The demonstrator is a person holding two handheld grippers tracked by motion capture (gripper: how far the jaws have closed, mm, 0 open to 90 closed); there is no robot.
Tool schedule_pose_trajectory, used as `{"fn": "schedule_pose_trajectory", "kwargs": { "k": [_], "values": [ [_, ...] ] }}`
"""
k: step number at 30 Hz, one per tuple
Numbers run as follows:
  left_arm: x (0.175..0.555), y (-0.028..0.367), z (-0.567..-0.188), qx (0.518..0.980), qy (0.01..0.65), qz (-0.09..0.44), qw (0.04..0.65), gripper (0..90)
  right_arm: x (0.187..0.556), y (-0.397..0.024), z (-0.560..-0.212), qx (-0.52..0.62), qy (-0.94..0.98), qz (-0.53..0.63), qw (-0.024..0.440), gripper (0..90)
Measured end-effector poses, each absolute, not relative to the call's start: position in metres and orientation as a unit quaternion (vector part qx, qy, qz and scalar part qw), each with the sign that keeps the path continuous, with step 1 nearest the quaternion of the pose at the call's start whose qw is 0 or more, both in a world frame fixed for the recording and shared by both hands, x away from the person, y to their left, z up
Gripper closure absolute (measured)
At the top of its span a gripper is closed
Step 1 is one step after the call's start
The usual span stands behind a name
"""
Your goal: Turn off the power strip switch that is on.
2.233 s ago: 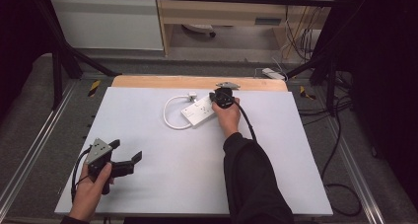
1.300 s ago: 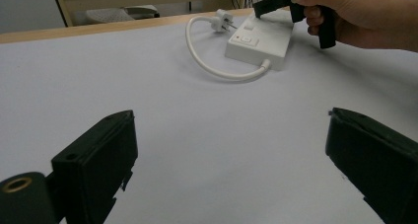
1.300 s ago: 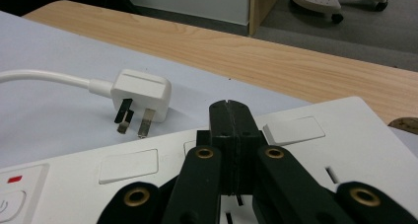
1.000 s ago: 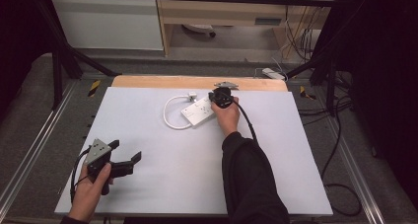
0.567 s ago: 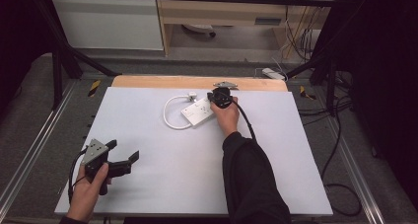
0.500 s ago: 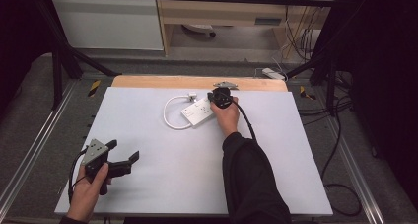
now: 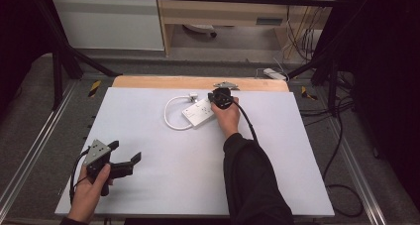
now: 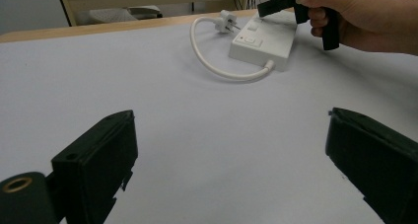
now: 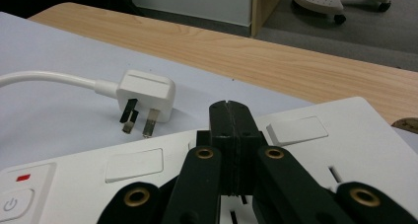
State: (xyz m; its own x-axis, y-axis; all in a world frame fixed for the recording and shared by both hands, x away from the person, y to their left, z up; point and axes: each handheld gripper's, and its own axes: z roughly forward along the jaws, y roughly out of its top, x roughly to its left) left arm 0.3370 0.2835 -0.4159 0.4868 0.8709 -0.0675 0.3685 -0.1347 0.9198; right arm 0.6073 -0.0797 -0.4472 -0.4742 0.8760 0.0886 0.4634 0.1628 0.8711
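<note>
A white power strip (image 7: 199, 111) lies at the far middle of the white table (image 7: 163, 185). Its cable (image 7: 170, 117) loops left and ends in a white plug (image 7: 193, 96) lying beside it. My right gripper (image 7: 218, 97) is shut with nothing between its jaws. In the right gripper view its closed tips (image 9: 230, 108) sit over the top face of the strip (image 9: 315, 150), between two rocker switches, with the plug (image 9: 145, 93) just beyond. My left gripper (image 7: 125, 151) is open near the front left corner, far from the strip (image 8: 261, 44), and its jaws (image 8: 229, 118) stand wide over bare table.
A wooden board (image 7: 198, 82) runs along the table's far edge. Metal frame rails (image 7: 37, 145) flank the table. Cables (image 7: 341, 136) and another power strip (image 7: 275, 74) lie on the floor to the right and behind.
</note>
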Motion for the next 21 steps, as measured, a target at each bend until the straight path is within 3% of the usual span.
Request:
{"fn": "schedule_pose_trajectory", "kwargs": {
  "k": [21],
  "values": [
    [0.336,0.283,-0.415,0.711,0.433,0.256,0.492,5.5,0.601,-0.081,-0.432,0.455,0.727,0.461,0.228,90.0]
  ]
}}
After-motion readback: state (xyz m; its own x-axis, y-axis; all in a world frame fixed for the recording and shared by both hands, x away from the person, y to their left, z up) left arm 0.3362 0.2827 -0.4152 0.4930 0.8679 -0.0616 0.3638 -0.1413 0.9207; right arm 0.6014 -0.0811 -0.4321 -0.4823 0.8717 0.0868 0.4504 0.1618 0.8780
